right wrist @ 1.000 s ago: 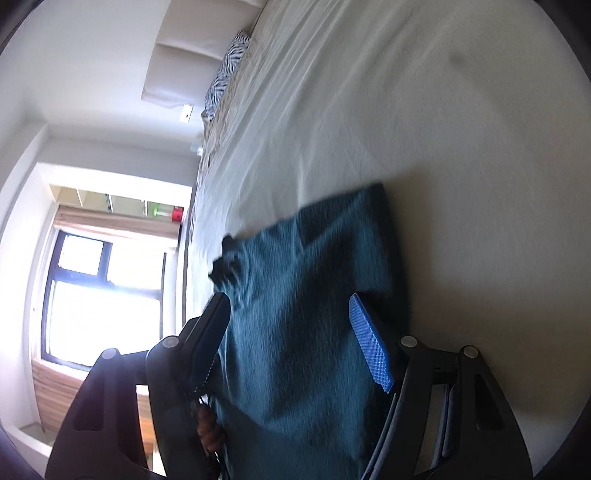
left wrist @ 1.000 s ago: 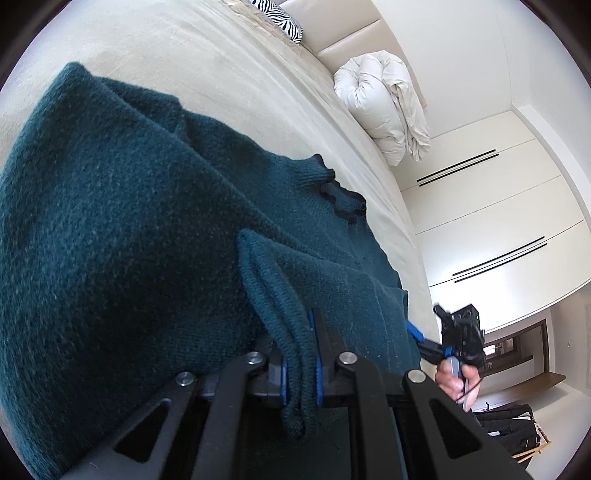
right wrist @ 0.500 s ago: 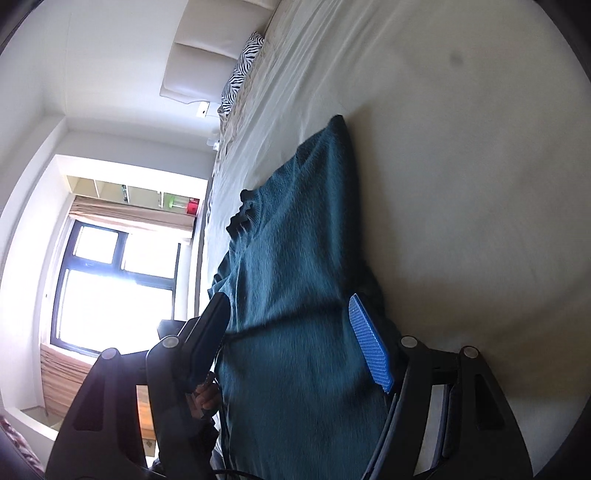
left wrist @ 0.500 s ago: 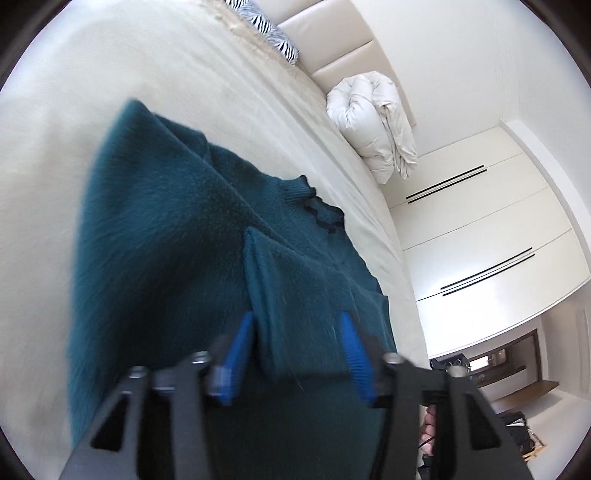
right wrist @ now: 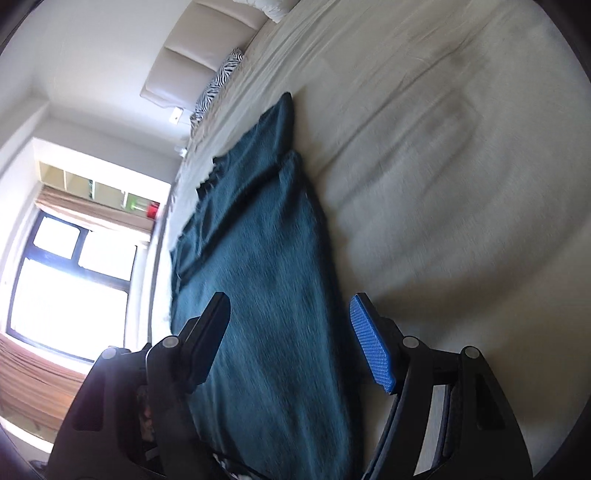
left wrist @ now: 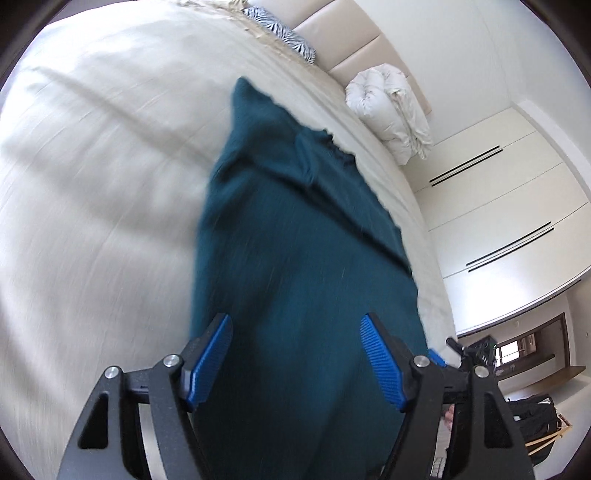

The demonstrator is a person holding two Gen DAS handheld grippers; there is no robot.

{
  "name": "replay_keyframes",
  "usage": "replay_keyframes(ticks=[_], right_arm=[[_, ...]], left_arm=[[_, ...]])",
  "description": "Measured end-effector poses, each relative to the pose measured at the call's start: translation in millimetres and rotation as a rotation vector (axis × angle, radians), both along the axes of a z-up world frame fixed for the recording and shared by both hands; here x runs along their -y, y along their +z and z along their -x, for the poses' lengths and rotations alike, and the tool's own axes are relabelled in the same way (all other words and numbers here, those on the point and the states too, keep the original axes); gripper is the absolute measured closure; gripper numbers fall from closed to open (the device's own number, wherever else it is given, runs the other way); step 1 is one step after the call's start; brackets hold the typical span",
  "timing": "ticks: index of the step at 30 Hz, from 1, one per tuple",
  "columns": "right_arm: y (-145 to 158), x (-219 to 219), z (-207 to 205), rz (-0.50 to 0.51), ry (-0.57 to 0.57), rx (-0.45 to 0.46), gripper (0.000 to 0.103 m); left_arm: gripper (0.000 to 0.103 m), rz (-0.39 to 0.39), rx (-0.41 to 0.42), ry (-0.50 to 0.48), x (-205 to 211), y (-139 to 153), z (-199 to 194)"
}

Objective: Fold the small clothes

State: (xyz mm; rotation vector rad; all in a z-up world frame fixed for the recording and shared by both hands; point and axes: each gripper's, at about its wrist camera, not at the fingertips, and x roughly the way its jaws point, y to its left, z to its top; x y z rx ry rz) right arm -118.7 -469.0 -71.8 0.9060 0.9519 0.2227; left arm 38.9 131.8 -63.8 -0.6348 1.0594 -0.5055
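Teal sweater (left wrist: 295,266) motion-blurred, its near end cut off below both views.

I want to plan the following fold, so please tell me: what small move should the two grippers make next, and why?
Probably lower both toward the near hem and pinch it. The left gripper and right gripper both hover open and empty above the dark teal knitted sweater, which lies as a long narrow strip, sides folded in, on the cream bedsheet. A bottom-to-collar fold seems to remain.

Beige bed sheet (left wrist: 92,192) — zebra pillow (left wrist: 280,33), rolled white duvet (left wrist: 391,107), wardrobe doors (left wrist: 498,206) beyond.
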Motion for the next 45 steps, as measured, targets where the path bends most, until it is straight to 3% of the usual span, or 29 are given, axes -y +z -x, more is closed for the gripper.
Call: replay_keyframes(ticks=[2, 6, 13, 23, 32, 36, 45], right_arm=[[6, -6, 15, 0.063, 0.018, -0.017, 0.036], [20, -11, 33, 0.161, 0.045, -0.05, 0.036], [24, -13, 59, 0.242, 0.099, -0.138, 0.039], [27, -12, 100, 0.211, 0.139, -0.17, 0.048], [32, -16, 115, 0.214, 0.145, -0.189, 0.05], [34, -14, 121, 0.203, 0.135, -0.189, 0.05], [32, -21, 121, 0.203, 0.168, -0.192, 0.05]], left_arm=[[0.029, -0.019, -0.015, 0.007, -6, -3, 18], [0.029, 0.024, -0.037, 0.028, -14, -5, 43], [0.029, 0.037, -0.085, -0.022, -16, -5, 69], [0.03, 0.048, -0.157, -0.096, -11, -15, 94], [0.042, -0.004, -0.189, -0.119, -14, -14, 99], [0.034, -0.043, -0.185, -0.096, -27, -11, 102], [0.03, -0.018, -0.207, -0.093, -20, -26, 103]])
